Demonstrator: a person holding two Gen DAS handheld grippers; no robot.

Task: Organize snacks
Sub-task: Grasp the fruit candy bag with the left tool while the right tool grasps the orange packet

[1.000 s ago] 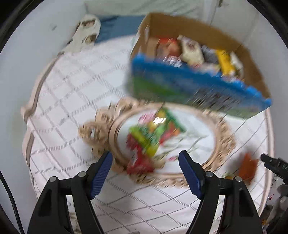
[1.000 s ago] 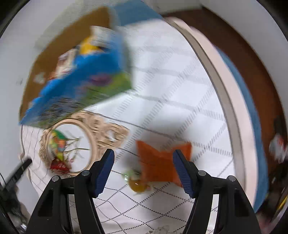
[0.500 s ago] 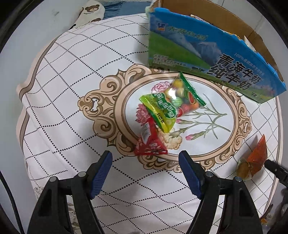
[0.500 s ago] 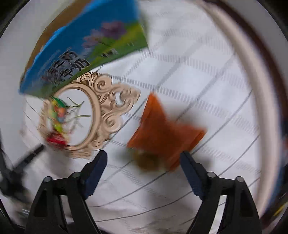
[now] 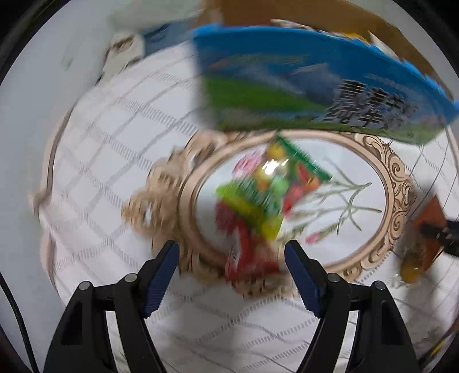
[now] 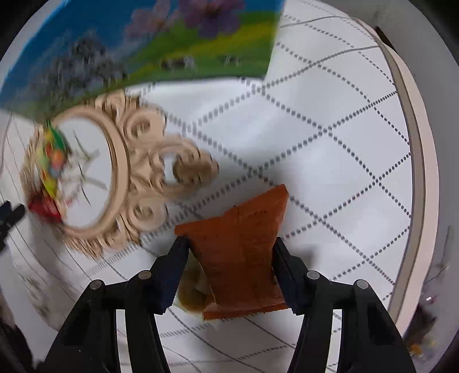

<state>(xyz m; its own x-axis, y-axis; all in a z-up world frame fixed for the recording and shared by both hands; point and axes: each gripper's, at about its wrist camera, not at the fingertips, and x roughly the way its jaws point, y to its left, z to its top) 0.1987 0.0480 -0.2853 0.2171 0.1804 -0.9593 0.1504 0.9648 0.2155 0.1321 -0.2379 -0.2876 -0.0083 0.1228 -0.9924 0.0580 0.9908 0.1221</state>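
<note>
A white tablecloth (image 6: 330,149) with a dotted diamond grid covers the whole surface under both tools; its printed tan oval frame (image 5: 393,183) lies straight ahead of the left gripper (image 5: 231,262) and ahead and to the left of the right gripper (image 6: 229,255). Beyond the frame, at the far side of both views, stands an open cardboard box (image 5: 315,17) whose blue and green printed side (image 5: 287,83) faces the tools; what it holds is too blurred to tell. Inside the oval, just ahead of the left gripper's spread, empty fingers (image 5: 160,275), lies a small heap of snack packets: a clear bag of coloured sweets (image 5: 289,175) farthest, a green packet (image 5: 252,203) in the middle, a red packet (image 5: 246,252) nearest, lying between the fingertips' line of sight but apart from them; all are smeared by motion. The orange snack packet (image 6: 243,252) sits between the right gripper's fingers (image 6: 175,266), both pads pressed against its sides, so the tool is clamped on it; a yellowish clear part (image 6: 192,292) of the packet shows beneath, near the cloth. From the left view the same orange packet lies far to the right, off the oval's edge.
</note>
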